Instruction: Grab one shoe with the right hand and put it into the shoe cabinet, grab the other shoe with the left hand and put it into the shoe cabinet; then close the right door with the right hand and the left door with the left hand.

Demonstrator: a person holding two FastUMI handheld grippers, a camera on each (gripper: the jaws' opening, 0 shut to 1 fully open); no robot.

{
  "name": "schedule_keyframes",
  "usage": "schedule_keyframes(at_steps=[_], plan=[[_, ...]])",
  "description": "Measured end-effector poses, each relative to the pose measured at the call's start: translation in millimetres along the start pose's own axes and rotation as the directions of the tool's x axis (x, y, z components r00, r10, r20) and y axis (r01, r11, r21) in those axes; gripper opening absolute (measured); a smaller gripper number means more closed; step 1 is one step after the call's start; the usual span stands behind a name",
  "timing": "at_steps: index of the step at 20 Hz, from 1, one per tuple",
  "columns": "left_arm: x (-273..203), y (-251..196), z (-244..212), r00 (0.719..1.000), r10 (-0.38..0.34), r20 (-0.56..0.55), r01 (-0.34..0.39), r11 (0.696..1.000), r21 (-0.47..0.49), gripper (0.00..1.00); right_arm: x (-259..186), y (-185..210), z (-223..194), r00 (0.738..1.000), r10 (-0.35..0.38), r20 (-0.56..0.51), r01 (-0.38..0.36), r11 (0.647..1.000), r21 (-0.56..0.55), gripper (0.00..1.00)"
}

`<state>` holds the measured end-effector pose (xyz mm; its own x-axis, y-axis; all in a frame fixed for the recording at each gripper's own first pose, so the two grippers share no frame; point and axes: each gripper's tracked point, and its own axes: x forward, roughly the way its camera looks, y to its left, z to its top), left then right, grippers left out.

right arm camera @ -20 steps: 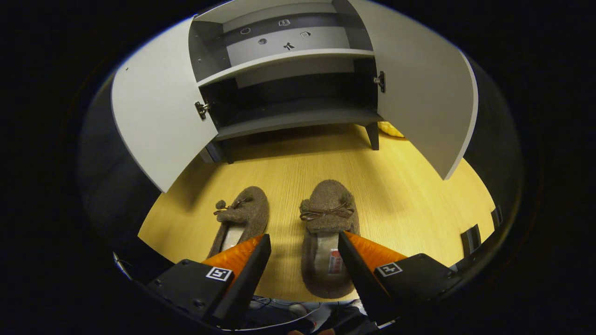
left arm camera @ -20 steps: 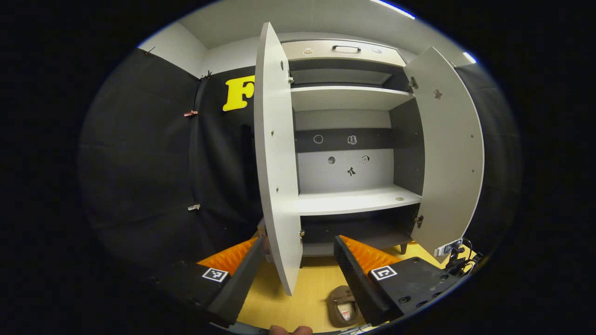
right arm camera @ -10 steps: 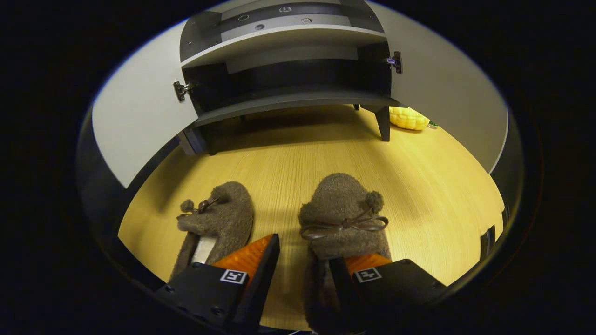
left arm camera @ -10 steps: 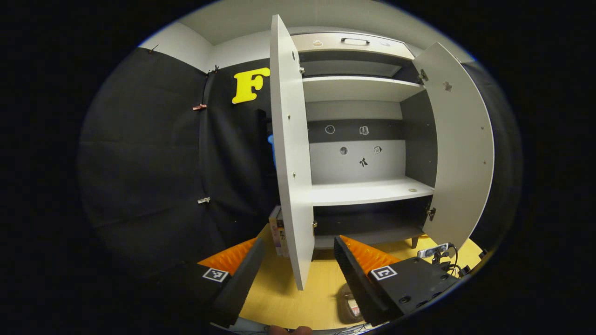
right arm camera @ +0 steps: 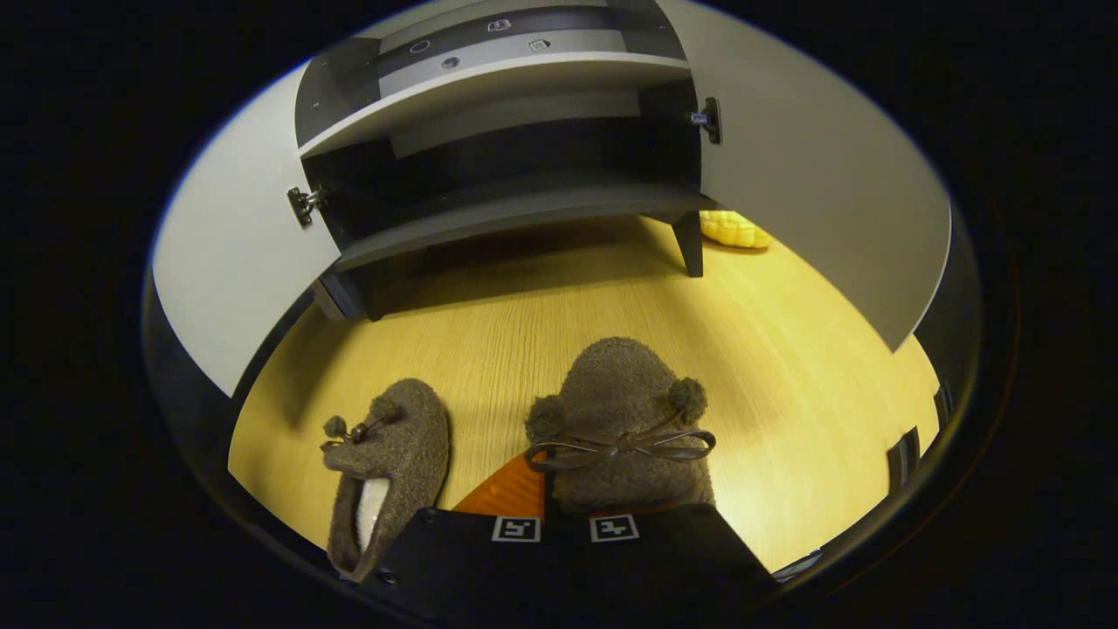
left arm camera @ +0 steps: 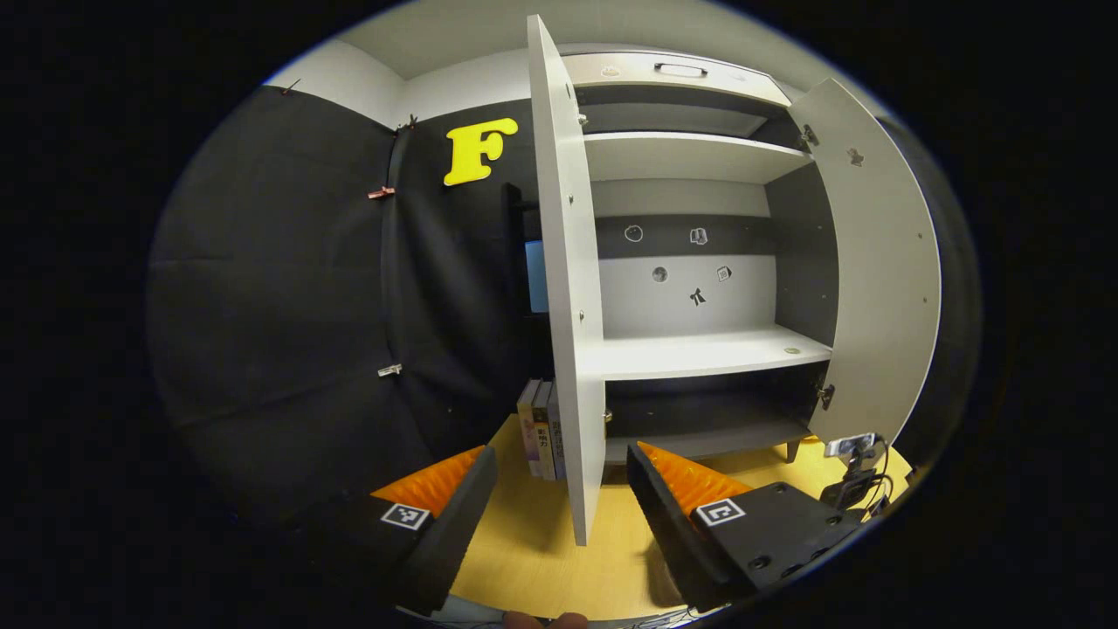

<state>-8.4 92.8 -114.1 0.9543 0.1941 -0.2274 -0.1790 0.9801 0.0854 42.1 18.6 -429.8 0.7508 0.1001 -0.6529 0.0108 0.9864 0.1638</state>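
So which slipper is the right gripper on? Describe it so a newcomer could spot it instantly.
Start at the open shoe cabinet on the yellow wood floor. Two brown fuzzy slippers lie in front of it. The gripped slipper is the one nearer the cabinet's leg, toe up between the right gripper fingers; the other slipper lies free beside it.

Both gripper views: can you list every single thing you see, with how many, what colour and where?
Shoes: two, brown and fuzzy; one between the right tongs, one on the floor beside it.
Shoe cabinet: one, grey and white, both doors open, shelves bare.
Books: a few, standing behind the left door.
Yellow toy: one, on the floor by a cabinet leg.
Floor: one, yellow wood.
Left tongs: black and orange, open, holding nothing.
Right tongs: black and orange, shut on a shoe.
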Motion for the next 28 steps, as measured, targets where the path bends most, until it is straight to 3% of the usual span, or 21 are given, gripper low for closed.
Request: schedule_keyframes(at_steps=[8,14,21,28], plan=[[8.0,-16.0,4.5,0.998,-0.057,0.030,0.058,0.998,-0.024,0.94,-85.2,17.8,131.4,0.990,0.058,0.127,-0.053,0.998,-0.046,0.06],[10.3,-27.4,7.2,0.995,-0.093,0.041,0.094,0.995,-0.028,0.94,-116.1,34.6,235.8,0.983,0.068,0.168,-0.054,0.995,-0.088,0.06],[14.8,-35.8,1.8,0.992,-0.122,0.034,0.123,0.991,-0.046,0.94,-95.7,61.6,347.5,0.967,0.113,0.228,-0.092,0.991,-0.099,0.06],[22.9,-38.2,-7.8,0.993,-0.116,0.009,0.116,0.991,-0.060,0.94,-27.7,75.4,424.1,0.957,0.117,0.267,-0.089,0.989,-0.115,0.06]])
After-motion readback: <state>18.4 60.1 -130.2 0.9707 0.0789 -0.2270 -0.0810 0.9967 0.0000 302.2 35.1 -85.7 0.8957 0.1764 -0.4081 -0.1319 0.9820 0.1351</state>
